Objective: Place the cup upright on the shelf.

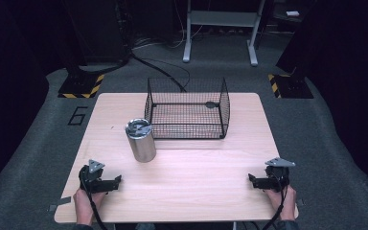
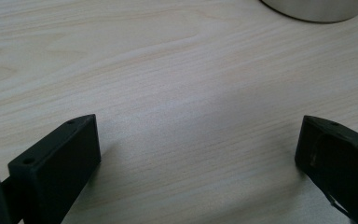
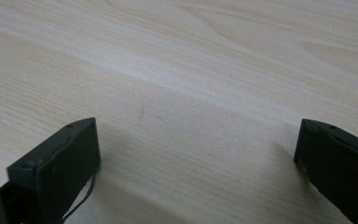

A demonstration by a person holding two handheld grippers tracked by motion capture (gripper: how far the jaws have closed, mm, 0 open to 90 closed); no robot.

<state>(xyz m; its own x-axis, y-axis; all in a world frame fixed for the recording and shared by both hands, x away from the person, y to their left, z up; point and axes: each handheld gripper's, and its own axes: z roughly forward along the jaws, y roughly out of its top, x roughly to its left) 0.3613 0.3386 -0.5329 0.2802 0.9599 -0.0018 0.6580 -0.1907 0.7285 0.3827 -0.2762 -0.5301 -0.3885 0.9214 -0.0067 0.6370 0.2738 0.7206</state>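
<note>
A shiny metal canister (image 1: 141, 140) stands upright on the wooden table (image 1: 206, 187), left of centre, just in front of a black wire basket (image 1: 188, 109). Its base edge (image 2: 317, 10) shows at the top of the left gripper view. My left gripper (image 1: 118, 180) rests near the table's front left, held by a hand, jaws wide apart with bare wood between them (image 2: 198, 140). My right gripper (image 1: 251, 180) rests at the front right, pointing inward, also open with nothing between its jaws (image 3: 198, 140).
The wire basket sits at the back centre of the table with a small dark object (image 1: 212, 104) inside it. Beyond the table lie grey carpet, cables, two hazard-striped stand bases (image 1: 81, 86) and a white frame's legs (image 1: 220, 28).
</note>
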